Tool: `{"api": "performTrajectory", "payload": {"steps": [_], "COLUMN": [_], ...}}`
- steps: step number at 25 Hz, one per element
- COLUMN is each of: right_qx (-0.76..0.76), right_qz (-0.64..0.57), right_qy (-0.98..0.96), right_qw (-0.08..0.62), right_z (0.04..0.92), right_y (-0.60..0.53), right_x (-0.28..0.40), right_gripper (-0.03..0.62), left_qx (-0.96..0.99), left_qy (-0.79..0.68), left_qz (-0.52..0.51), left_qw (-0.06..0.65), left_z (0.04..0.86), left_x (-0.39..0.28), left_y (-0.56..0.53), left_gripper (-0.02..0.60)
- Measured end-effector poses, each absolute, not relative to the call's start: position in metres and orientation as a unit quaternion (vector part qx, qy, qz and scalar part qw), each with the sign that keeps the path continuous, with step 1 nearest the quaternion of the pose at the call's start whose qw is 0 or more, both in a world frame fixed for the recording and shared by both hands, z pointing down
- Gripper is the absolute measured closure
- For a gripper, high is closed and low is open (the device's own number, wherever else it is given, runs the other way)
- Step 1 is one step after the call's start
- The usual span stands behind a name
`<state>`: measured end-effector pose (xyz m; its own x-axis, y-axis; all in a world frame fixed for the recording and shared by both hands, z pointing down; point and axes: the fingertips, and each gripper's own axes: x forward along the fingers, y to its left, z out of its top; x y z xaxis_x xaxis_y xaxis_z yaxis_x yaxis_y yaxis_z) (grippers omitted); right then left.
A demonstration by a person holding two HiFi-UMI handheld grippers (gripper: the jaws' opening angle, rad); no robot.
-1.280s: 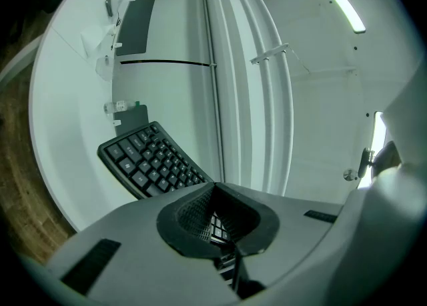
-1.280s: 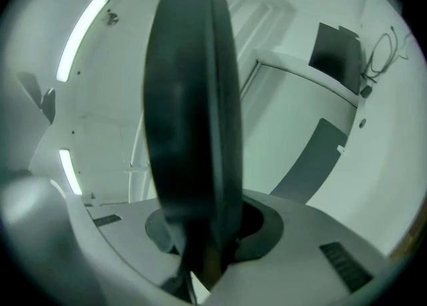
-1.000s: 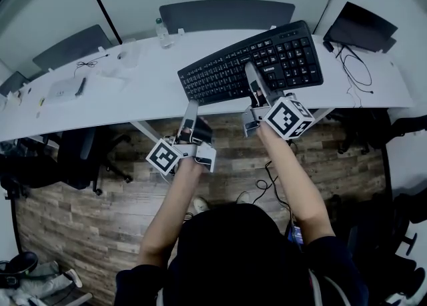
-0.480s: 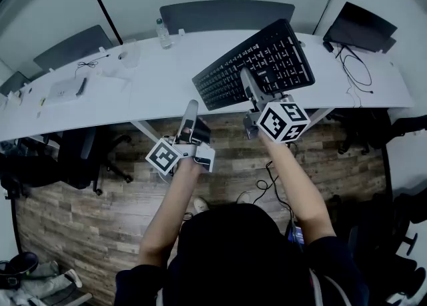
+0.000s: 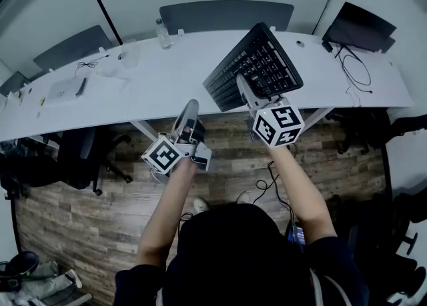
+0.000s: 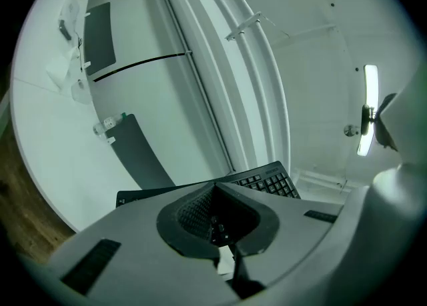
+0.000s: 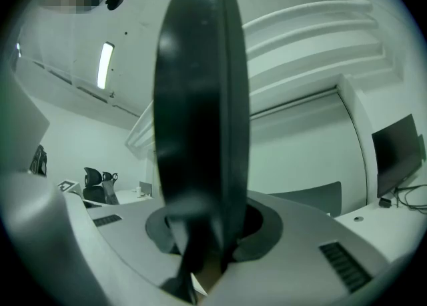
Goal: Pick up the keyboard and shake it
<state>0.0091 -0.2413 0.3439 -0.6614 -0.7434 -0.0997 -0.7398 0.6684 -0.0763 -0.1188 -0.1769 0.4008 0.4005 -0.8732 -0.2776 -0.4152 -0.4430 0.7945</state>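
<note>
The black keyboard (image 5: 257,65) hangs above the white table (image 5: 133,91), steeply tilted, its left end low and near me. My right gripper (image 5: 243,88) is shut on its near edge. In the right gripper view the keyboard (image 7: 200,118) stands edge-on as a dark blade rising out of the gripper (image 7: 200,235). My left gripper (image 5: 189,107) is shut on nothing, at the table's front edge to the keyboard's left and apart from it. The left gripper view shows its closed jaws (image 6: 217,221), with the keyboard (image 6: 267,179) just beyond them.
A small bottle (image 5: 163,31) stands at the table's back edge. A white device (image 5: 67,88) with a cable lies far left. At far right are a black laptop (image 5: 360,28) and loose cables (image 5: 353,65). Dark chair backs (image 5: 227,13) stand behind the table.
The keyboard has swung from nearly flat to steeply tilted and shifted left as my right gripper rolled. The left gripper stayed in place and rolled a little.
</note>
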Motion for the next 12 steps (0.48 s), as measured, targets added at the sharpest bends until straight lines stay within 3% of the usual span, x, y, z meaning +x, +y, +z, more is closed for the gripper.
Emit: {"api": "performTrajectory", "payload": {"steps": [4, 12], "right_qx": [-0.402, -0.397], "right_qz": [0.018, 0.064], "right_qy": [0.915, 0.916], "right_qw": [0.035, 0.001], "right_z": [0.345, 0.348], "right_y": [-0.236, -0.227], "right_x": [0.002, 0.000], "right_gripper": [0.505, 0.505], "left_qx": [0.806, 0.853], "left_qy": [-0.421, -0.387], "left_qz": [-0.312, -0.227], "left_qw": [0.276, 0.269], "left_z": [0.385, 0.364], "left_x": [-0.115, -0.091], "left_y": [-0.177, -0.168], "left_gripper": [0.566, 0.566]}}
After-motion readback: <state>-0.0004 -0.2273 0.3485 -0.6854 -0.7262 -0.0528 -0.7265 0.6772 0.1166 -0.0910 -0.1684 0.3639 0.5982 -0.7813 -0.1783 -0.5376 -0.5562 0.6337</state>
